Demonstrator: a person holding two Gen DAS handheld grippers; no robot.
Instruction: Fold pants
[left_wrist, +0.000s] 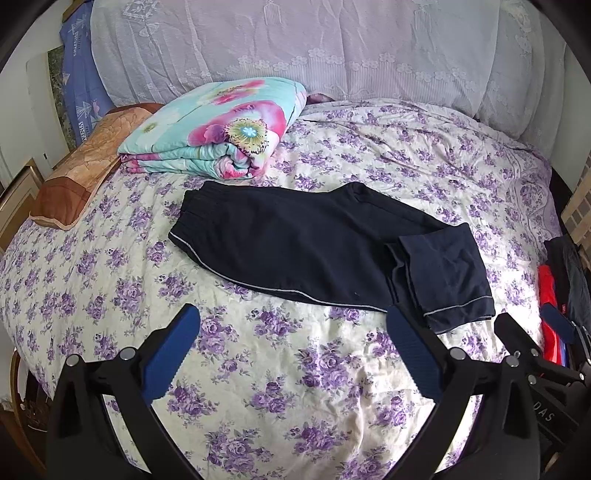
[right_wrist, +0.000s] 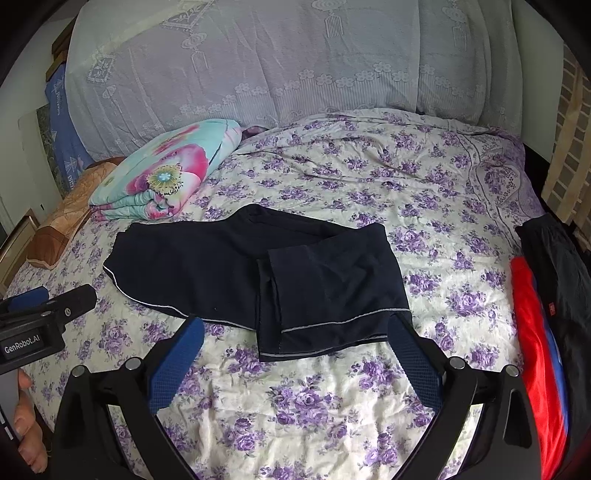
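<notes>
Dark navy pants with thin grey piping lie flat on the floral bed sheet, waistband to the left, leg ends doubled back on the right. They also show in the right wrist view. My left gripper is open and empty, hovering just short of the pants' near edge. My right gripper is open and empty, with its fingertips level with the folded leg hem. The right gripper also shows at the right edge of the left wrist view, and the left gripper at the left edge of the right wrist view.
A folded turquoise and pink floral quilt lies behind the pants at the left. A brown pillow sits at the left bed edge. Red and dark clothes are stacked at the right edge. A lace-covered headboard runs along the back.
</notes>
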